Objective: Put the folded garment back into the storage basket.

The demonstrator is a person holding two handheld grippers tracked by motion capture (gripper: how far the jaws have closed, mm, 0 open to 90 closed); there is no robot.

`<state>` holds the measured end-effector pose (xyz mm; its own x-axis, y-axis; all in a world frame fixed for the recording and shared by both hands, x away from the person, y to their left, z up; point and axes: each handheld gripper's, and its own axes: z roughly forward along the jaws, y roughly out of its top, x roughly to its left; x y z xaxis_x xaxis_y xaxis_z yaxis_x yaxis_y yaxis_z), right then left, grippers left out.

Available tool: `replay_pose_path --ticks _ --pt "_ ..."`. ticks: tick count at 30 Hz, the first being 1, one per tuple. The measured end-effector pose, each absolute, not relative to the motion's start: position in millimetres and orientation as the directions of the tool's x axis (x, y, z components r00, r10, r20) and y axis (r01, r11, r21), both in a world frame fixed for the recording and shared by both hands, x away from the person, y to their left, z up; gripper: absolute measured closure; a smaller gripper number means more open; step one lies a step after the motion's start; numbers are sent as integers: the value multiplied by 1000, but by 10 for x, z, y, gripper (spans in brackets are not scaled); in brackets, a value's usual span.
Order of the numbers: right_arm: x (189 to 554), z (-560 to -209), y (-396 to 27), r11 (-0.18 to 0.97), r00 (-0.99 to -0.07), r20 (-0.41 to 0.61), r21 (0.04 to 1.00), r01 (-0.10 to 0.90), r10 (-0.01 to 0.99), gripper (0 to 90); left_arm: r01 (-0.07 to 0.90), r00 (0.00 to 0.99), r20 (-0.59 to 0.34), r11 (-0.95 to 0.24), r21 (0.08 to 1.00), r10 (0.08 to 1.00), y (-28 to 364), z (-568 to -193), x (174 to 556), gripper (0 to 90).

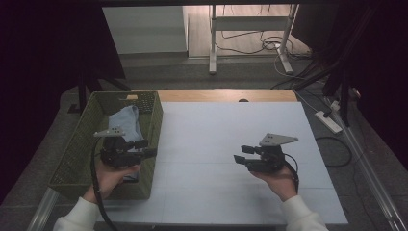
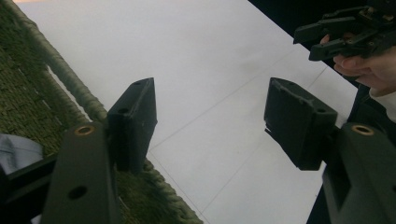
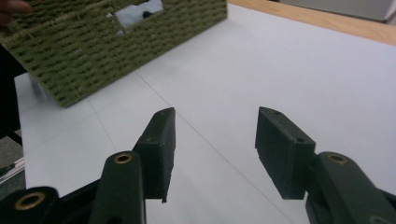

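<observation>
With nothing between its jaws, the left tool [image 1: 142, 148] hangs open over the green woven basket [image 1: 77, 144]; the right tool [image 1: 243, 154] is open and empty too, above the white counter [image 1: 216, 130]. The folded blue cloth [image 1: 126, 120] lies in the basket, just beyond the left tool. A low reach could catch the rim and shove the basket

A dim lab or recording room. A white tabletop [image 1: 231, 144] with a wooden far edge stands on grey carpet, dark curtains hang at both sides, loose cables [image 1: 269, 45] and a power strip [image 1: 328, 121] lie on the floor, and a metal stand [image 1: 250, 29] rises behind.
</observation>
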<state>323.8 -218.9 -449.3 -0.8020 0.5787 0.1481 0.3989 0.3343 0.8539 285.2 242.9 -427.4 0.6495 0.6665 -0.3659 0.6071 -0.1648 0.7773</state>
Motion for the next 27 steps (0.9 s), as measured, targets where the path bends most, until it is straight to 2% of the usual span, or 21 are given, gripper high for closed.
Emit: replay_pose_path --ticks 13,27 --pt "3059 -4566 -2831 318 -745 115 853 413 657 476 613 651 -370 -171 771 663 2386 -4310 2783 353" --pt "3071 -4578 -2892 328 -742 104 850 412 663 475 605 659 -366 -173 777 657 2359 -4294 2768 353"
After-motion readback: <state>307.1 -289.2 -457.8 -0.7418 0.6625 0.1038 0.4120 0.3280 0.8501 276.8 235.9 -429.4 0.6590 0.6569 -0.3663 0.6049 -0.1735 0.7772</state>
